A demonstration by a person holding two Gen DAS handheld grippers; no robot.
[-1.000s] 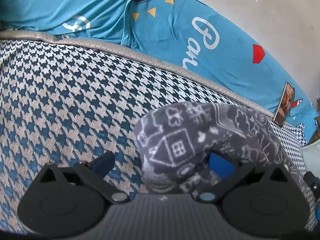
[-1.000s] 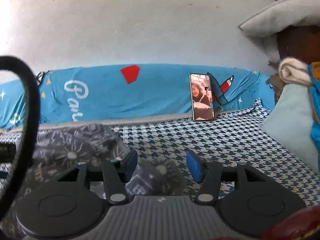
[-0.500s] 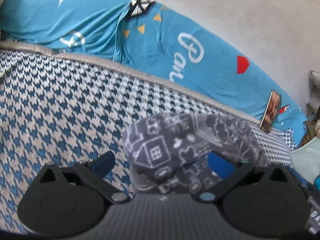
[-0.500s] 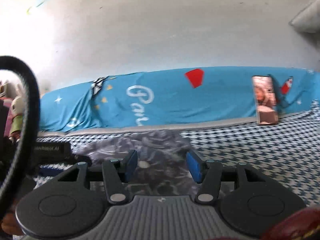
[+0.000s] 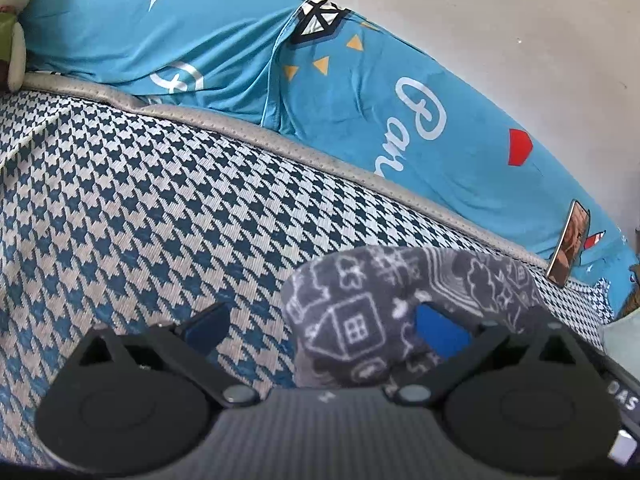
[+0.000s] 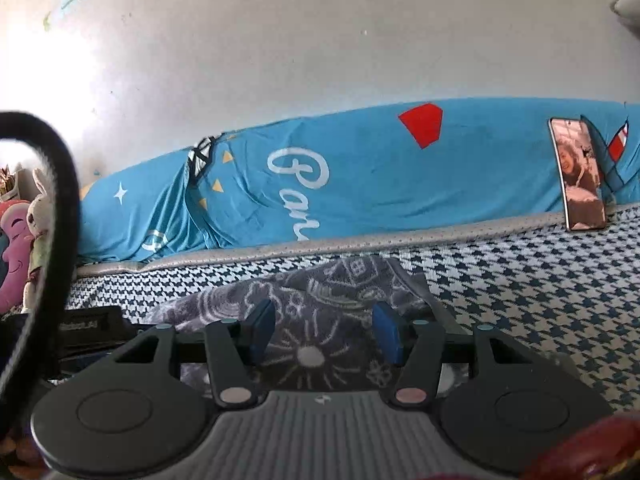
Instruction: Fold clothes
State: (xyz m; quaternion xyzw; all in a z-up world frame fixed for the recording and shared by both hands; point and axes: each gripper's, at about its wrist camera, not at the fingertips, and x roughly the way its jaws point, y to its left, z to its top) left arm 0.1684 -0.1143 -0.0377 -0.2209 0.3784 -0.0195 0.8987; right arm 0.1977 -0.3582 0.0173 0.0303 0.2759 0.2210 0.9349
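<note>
A dark grey fleece garment with white doodle prints lies bunched on the houndstooth bed cover. My left gripper is open wide; the bunched cloth sits against its right blue pad, and the left pad is over bare cover. In the right wrist view the same garment spreads under and between the fingers of my right gripper, which is open. The left gripper's black body shows at the garment's left end. Whether either pad presses the cloth is unclear.
A bright blue sheet with white lettering runs along the wall behind the bed. A phone leans against it at right. Plush toys sit at far left. A black cable loops past. A pale cushion lies at right.
My right gripper has swung left, away from the phone side, and now sits over the garment. The left gripper has shifted slightly beside the bunched cloth and stays open.
</note>
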